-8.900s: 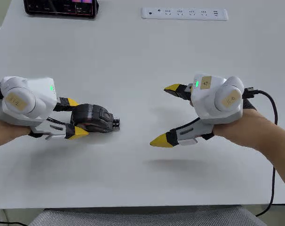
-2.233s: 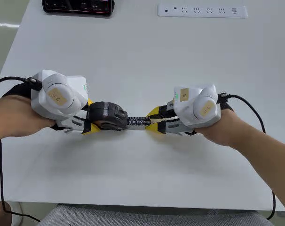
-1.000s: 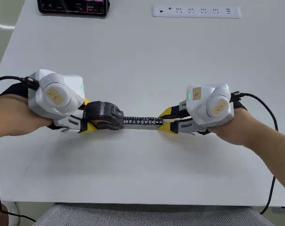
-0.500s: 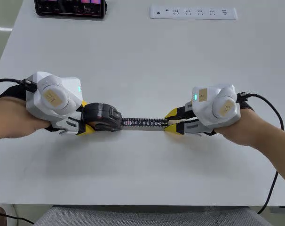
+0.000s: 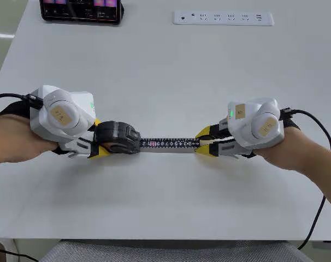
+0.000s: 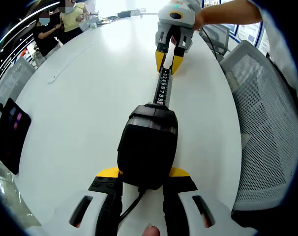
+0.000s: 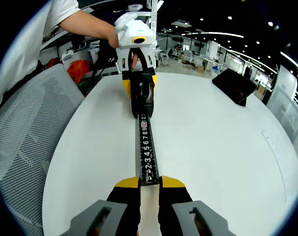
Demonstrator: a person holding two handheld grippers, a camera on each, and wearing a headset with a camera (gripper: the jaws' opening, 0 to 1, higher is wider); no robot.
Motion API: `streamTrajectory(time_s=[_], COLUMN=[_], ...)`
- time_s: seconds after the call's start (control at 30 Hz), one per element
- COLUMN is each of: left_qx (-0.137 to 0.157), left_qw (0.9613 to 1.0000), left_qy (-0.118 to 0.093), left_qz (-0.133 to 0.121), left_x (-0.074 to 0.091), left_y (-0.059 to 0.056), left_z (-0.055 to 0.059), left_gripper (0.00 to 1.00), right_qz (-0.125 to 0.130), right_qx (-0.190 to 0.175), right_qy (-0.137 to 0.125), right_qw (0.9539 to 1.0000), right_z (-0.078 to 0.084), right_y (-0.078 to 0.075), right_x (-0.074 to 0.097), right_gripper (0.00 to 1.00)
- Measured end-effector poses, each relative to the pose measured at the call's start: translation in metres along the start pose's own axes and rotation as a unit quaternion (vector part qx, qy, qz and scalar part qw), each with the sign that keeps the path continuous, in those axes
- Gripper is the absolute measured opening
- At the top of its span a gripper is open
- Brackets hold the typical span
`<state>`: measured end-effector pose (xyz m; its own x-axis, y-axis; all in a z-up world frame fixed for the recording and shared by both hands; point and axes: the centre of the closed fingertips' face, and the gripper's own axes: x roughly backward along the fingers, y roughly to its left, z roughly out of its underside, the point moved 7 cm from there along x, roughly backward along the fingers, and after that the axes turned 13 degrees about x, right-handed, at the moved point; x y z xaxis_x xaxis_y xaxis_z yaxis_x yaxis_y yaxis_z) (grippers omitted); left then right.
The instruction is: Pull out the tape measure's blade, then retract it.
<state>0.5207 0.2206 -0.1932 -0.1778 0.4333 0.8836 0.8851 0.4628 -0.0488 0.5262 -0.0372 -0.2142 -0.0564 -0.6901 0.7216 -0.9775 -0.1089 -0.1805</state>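
The blade (image 5: 168, 143) now spans a longer gap between the two pairs of fingers than it did half a second ago. The right gripper (image 5: 201, 142) has drawn away from the case (image 5: 117, 137), with its fingers narrow and pinching the blade's tip. The left gripper (image 5: 102, 137) has its fingers closed on the case, which sits between them, low over the surface (image 5: 165, 71). A few seconds back the right fingers were wide and held nothing, and no blade was out. I judge the pull-out half to be well under way, with the retract not yet begun.

In the right gripper view, white numerals on the dark blade read 2 to 9 running away from the right fingers, then a red mark, then 1 and 2. I can read no brand on the case, and the marks on the grippers' stickers are too small to make out.
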Motion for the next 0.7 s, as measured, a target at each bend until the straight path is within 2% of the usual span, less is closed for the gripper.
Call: streamTrajectory(time_s=[0.7], left_qx=[-0.001], left_qw=[1.0000], left_qy=[0.001], left_qz=[0.000], left_x=[0.000], left_y=[-0.001], left_z=[0.000], left_gripper=[0.26], right_qz=[0.003], right_qx=[-0.002], right_qy=[0.021], right_qw=[0.9998], right_z=[0.014], right_y=[0.002], right_x=[0.018], right_gripper=[0.09])
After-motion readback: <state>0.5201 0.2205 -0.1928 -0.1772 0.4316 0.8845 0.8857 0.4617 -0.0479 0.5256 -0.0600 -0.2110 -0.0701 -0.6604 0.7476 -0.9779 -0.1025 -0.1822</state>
